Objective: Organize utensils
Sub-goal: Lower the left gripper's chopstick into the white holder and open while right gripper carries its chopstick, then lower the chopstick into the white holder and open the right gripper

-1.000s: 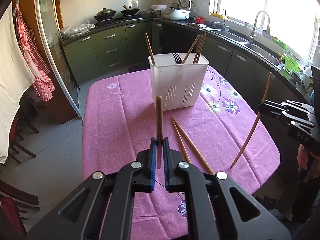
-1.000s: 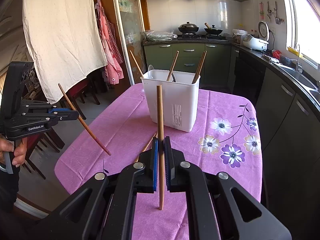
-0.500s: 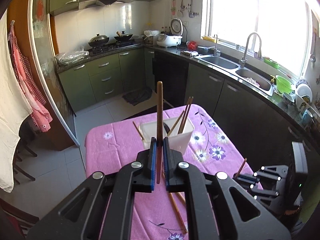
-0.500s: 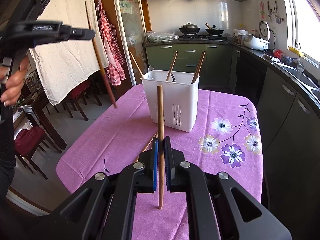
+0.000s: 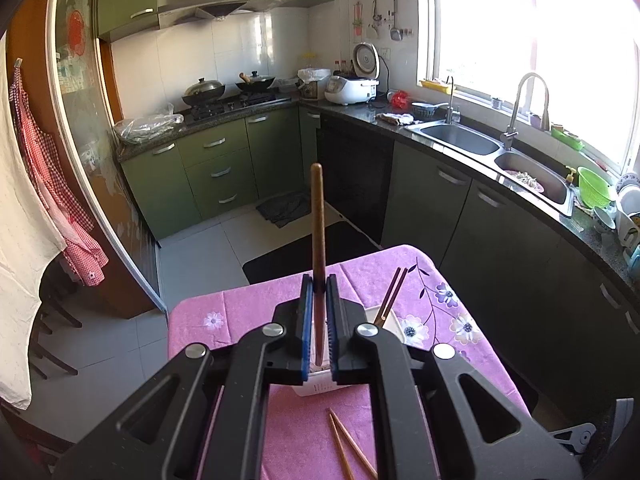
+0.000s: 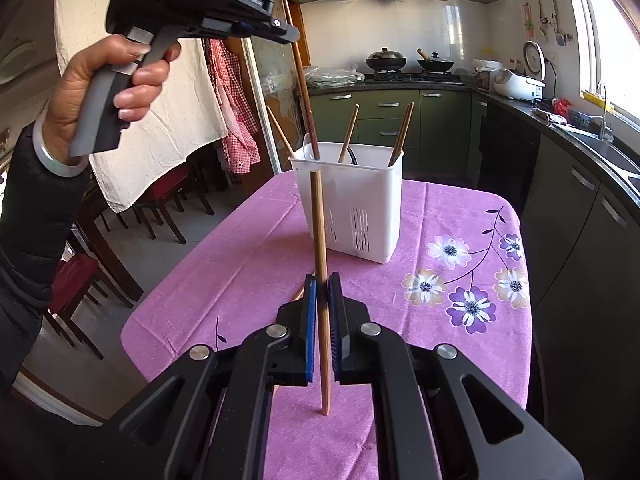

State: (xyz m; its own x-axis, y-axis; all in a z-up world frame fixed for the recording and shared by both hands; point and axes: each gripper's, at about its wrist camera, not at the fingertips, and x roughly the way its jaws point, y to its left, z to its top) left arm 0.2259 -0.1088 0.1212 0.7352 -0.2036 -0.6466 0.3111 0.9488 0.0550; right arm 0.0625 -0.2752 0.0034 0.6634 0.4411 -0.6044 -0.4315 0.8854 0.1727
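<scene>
Looking along the left hand-held gripper (image 5: pixel 318 292), its blue pads are clenched on a dark brown chopstick (image 5: pixel 317 220) that stands upright between them, its rounded top well above the fingers. Below lies the pink flowered tabletop (image 5: pixel 256 304), and the white utensil basket (image 5: pixel 390 326) is mostly hidden behind the fingers, with two dark chopsticks (image 5: pixel 394 290) leaning out of it. Two loose light chopsticks (image 5: pixel 346 446) lie on the cloth near the bottom edge.

From the right wrist view, the right hand-held gripper (image 6: pixel 322 294) is clamped on a light wooden chopstick (image 6: pixel 320 248), held upright with its lower end just above the cloth. Beyond it the basket (image 6: pixel 352 216) stands on the tabletop (image 6: pixel 460 344) holding several chopsticks. The left hand (image 6: pixel 108 88) holds its gripper (image 6: pixel 294 38) high at upper left, and the dark chopstick (image 6: pixel 305 92) hangs from it with its lower end at the basket's near left corner.
</scene>
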